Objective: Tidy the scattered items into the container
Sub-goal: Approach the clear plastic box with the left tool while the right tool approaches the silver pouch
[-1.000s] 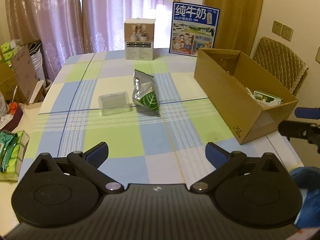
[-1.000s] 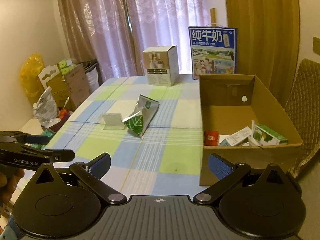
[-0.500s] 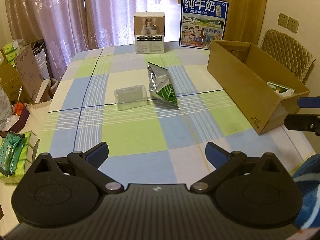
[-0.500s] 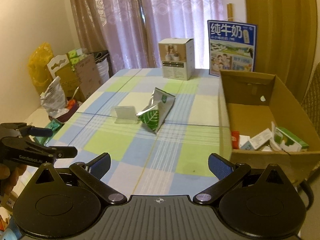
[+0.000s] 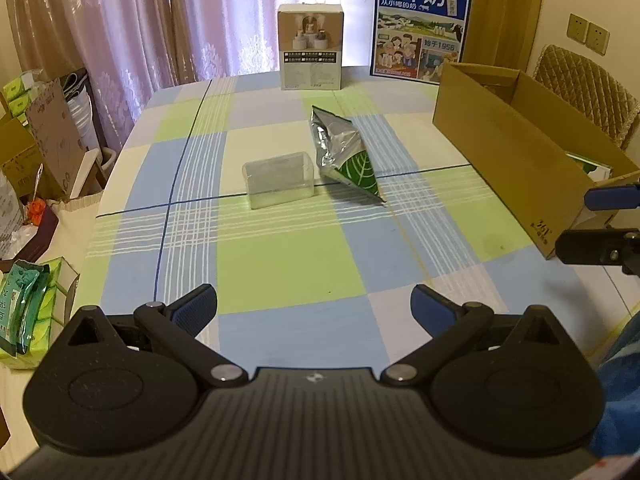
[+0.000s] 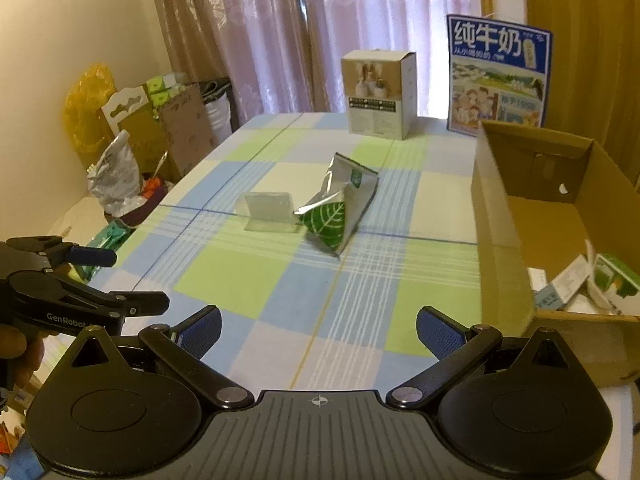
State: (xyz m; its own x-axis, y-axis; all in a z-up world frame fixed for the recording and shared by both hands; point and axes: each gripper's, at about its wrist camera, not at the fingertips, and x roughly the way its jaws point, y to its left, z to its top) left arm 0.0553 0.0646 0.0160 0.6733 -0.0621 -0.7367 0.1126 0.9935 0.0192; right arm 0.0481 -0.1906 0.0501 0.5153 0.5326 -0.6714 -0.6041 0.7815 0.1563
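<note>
A silver snack bag with a green leaf (image 5: 345,156) (image 6: 339,210) lies mid-table on the checked cloth. A clear plastic box (image 5: 278,179) (image 6: 269,211) sits just left of it. The open cardboard box (image 5: 520,148) (image 6: 516,216) stands at the right and holds several small cartons (image 6: 600,284). My left gripper (image 5: 314,310) is open and empty over the near table edge; it also shows in the right wrist view (image 6: 120,280). My right gripper (image 6: 318,328) is open and empty, near the cardboard box's front corner; it also shows in the left wrist view (image 5: 600,220).
A white product box (image 5: 311,46) and a blue milk carton case (image 5: 420,26) stand at the table's far edge. A padded chair (image 5: 588,92) is behind the cardboard box. Boxes and bags (image 6: 132,152) crowd the floor at the left.
Both grippers have drawn back and shifted left, so the bag, clear box and cardboard box sit further right in view. Both stayed open. Nothing on the table moved.
</note>
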